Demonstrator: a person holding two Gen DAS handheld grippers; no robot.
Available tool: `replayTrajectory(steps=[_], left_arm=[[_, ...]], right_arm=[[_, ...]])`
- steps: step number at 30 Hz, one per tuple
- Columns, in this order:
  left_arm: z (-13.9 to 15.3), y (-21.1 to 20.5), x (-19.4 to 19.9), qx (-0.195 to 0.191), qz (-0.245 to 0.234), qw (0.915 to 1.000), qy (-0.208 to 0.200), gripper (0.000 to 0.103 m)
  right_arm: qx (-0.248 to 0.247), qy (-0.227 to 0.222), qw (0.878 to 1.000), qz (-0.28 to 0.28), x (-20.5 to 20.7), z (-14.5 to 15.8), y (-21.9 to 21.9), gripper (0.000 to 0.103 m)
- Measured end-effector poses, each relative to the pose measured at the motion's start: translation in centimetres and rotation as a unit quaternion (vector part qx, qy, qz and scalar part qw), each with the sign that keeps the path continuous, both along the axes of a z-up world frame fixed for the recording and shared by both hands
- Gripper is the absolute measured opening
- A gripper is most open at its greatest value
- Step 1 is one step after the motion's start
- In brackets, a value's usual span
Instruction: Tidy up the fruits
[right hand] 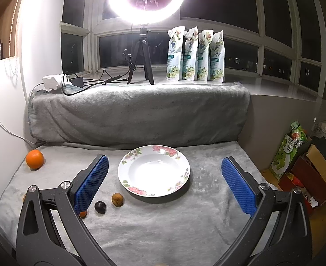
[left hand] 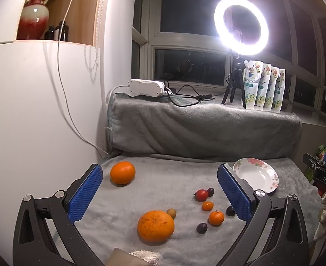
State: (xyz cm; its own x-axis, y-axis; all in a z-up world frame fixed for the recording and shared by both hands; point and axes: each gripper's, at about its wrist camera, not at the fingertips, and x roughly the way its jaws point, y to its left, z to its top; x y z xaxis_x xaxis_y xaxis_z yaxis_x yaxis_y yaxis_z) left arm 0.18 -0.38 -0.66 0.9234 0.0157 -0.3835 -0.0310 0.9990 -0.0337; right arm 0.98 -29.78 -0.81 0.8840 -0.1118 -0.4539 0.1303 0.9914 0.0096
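Bare blanket point(right hand: 207, 199) right of plate point(right hand: 127, 177), small fruits point(left hand: 207, 206) crowding its left side

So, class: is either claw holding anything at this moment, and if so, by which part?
Nothing is held. The left claw and the right claw are both open, with every fruit lying loose on the grey blanket.

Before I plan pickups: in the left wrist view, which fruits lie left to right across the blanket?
Far orange → big orange → red tomato → mandarin → dark grape, then the plate.
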Motion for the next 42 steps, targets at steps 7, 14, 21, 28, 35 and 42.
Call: replayTrajectory(steps=[7, 14, 21, 28, 35, 42], left_arm=[[0.0, 0.1, 0.0, 0.0, -0.001, 1.0, 0.0, 0.102], [-0.1, 0.2, -0.1, -0.002, -0.002, 1.0, 0.002, 0.102], [0.1, 0.0, -0.1, 0.005, 0.0, 1.0, 0.003, 0.102], [-0.3, 0.2, 0.2, 0.002, 0.001, 1.0, 0.009, 0.102], [-0.8, 0.4, 0.3, -0.002, -0.002, 0.9998, 0.017, 0.102], [-1.5, 0.8, 0.3, 0.0, -0.003, 0.9996, 0.026, 0.102]], right_arm=[[0.001, -0.002, 1.0, -0.004, 0.0, 0.1, -0.2, 0.103], [0.001, -0.003, 1.0, -0.004, -0.1, 0.1, -0.3, 0.103], [0.001, 0.001, 1.0, 0.0, 0.1, -0.2, -0.1, 0.103], [0.002, 0.002, 1.0, 0.004, 0.2, -0.2, 0.1, 0.103], [0.009, 0.012, 1.0, 0.022, 0.5, -0.7, 0.6, 0.103], [0.016, 0.023, 0.997, 0.068, 1.2, -1.7, 2.0, 0.103]])
